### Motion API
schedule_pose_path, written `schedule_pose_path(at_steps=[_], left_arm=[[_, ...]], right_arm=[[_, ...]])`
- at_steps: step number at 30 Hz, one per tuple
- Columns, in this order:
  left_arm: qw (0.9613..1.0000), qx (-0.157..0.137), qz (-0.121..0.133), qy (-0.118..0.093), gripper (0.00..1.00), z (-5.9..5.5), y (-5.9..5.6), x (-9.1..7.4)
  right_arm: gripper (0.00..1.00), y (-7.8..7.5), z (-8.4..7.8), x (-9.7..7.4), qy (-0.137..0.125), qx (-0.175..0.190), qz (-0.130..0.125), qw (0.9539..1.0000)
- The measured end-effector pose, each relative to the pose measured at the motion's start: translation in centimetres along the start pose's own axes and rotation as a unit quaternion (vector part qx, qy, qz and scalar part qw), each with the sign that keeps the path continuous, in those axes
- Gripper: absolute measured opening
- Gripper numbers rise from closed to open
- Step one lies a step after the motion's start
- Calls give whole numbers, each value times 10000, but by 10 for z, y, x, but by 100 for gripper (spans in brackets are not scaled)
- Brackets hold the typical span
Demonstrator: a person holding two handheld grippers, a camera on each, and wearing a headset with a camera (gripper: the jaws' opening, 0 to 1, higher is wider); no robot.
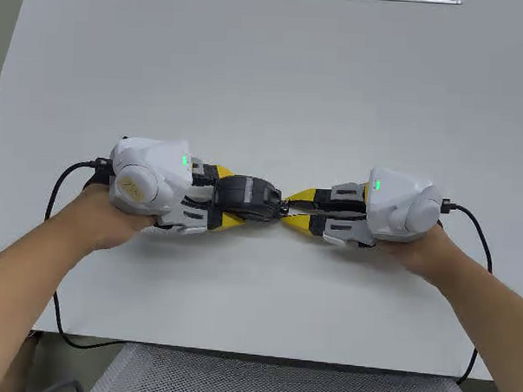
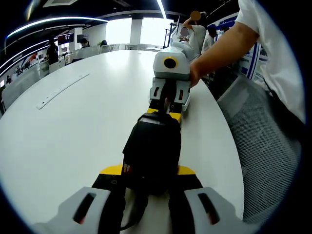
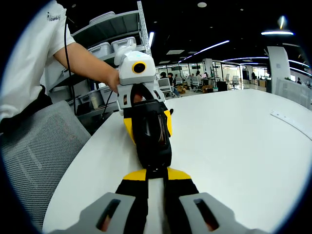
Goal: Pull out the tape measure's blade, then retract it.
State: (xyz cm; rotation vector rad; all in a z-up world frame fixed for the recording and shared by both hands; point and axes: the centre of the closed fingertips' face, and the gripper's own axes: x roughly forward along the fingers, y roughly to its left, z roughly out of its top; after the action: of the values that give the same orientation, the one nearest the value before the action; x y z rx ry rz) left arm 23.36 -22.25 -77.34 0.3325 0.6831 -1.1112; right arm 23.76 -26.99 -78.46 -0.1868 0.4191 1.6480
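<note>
Head view: the white table (image 1: pixel 249 74) is seen from above, with both tools lying low on it, tips facing each other near its front edge. The tape measure (image 1: pixel 248 198), a black case, sits between them, just off centre towards my left. A cable (image 1: pixel 57 196) trails from each handle.

Left gripper view: my left gripper (image 2: pixel 150 170) has its yellow-tipped jaws spread moderately wide and clamped on either side of the tape measure (image 2: pixel 152 146), which hides the space between them. Beyond the case the right gripper (image 2: pixel 168 105) points back at me. A long pale strip (image 2: pixel 61 90) lies well apart on the table, and a mesh chair (image 2: pixel 263 146) stands beside the table edge.

Right gripper view: my right gripper (image 3: pixel 157 174) has its jaws drawn narrow, with only a slim gap, the tips touching the near end of the tape measure (image 3: pixel 152 131). The left gripper (image 3: pixel 139 78) holds the far end.

Obscured: the blade's hook cannot be made out between the right tips in any view, so I cannot tell whether they pinch it or how much blade is out. In the head view the left gripper (image 1: pixel 227 196) covers the case's rear, and the right gripper (image 1: pixel 297 211) covers its mouth.
</note>
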Motion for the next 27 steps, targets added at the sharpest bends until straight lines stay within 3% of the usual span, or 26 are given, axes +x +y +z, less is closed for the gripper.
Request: schedule_pose_path(at_steps=[27], left_arm=[[10000,44,-1,44,30,-2,0,1]], right_arm=[[10,1,-3,-9,-17,-1,-70,10000]])
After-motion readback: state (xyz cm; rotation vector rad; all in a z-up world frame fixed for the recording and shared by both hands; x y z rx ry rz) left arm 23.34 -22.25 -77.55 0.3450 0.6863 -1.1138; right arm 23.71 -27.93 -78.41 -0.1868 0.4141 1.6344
